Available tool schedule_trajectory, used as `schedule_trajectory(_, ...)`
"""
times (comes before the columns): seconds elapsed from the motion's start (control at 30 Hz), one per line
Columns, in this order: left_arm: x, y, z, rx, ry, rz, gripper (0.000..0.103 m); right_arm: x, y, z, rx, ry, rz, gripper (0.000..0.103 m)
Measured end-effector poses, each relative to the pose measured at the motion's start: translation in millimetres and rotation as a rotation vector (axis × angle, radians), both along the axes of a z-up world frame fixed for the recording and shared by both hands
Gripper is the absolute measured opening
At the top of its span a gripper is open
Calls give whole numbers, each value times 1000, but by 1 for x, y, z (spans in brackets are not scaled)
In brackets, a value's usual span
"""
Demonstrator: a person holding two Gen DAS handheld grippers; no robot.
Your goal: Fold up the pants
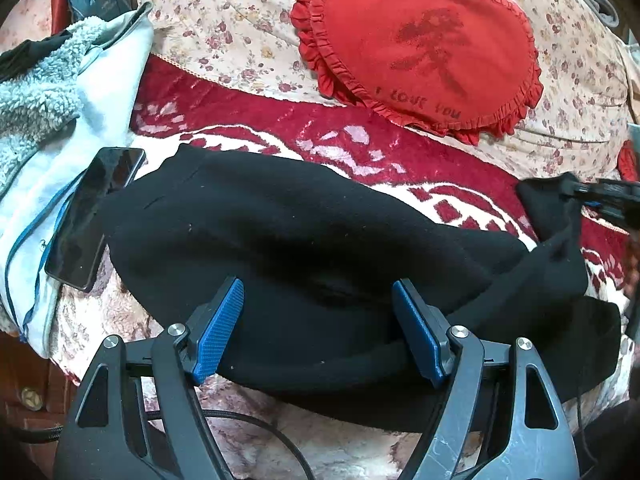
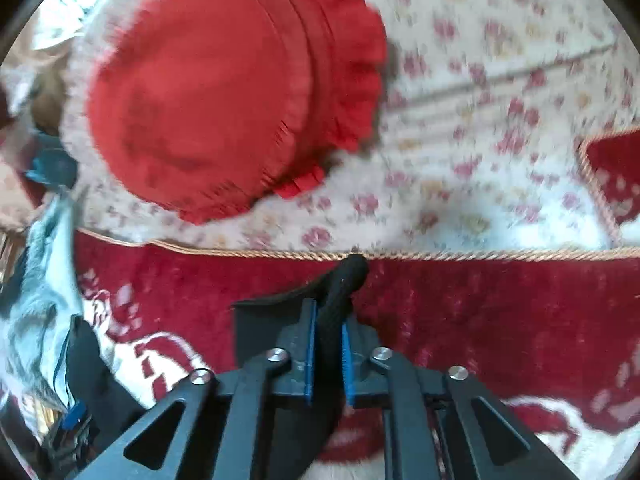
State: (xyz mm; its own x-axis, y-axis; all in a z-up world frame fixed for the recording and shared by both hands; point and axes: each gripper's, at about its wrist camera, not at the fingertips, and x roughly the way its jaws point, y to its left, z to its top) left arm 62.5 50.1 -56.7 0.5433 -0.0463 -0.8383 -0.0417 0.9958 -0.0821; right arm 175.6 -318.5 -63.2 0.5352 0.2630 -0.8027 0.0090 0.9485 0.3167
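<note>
Black pants [image 1: 280,232] lie bunched across a red and white blanket [image 1: 320,136]. In the left wrist view my left gripper [image 1: 318,286] hovers open over the near edge of the pants, and its blue pads [image 1: 222,320] stand wide apart on either side of the fabric without pinching it. At the right edge of that view my right gripper [image 1: 600,192] holds one end of the pants lifted off the blanket. In the blurred right wrist view the right gripper [image 2: 329,316] is shut on a rolled fold of the black pants [image 2: 348,276], which sticks out past the fingertips.
A dark phone [image 1: 96,216] lies at the left on a pale blue fleece jacket [image 1: 48,92], close to the pants. A red heart cushion [image 1: 420,48] rests on a floral quilt [image 1: 224,20] behind the blanket. A black cable [image 1: 256,428] runs below the left gripper.
</note>
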Motion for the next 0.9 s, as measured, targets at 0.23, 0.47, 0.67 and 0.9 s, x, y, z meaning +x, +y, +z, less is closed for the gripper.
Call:
schedule_trajectory(0.23, -10, 4, 2, -20, -14, 5, 77, -123, -54, 69, 78, -195, -38, 9)
schedule_trajectory(0.47, -19, 1, -2, 25, 0, -10, 77, -217, -82, -5, -53, 72, -78, 9)
schedule_trajectory(0.67, -30, 5, 5, 50, -14, 0, 77, -229, -113, 14, -105, -4, -244, 25)
schedule_trajectory(0.9, -29, 28, 6, 41, -12, 80, 77, -162, -10, 40, 92, -132, 73, 29)
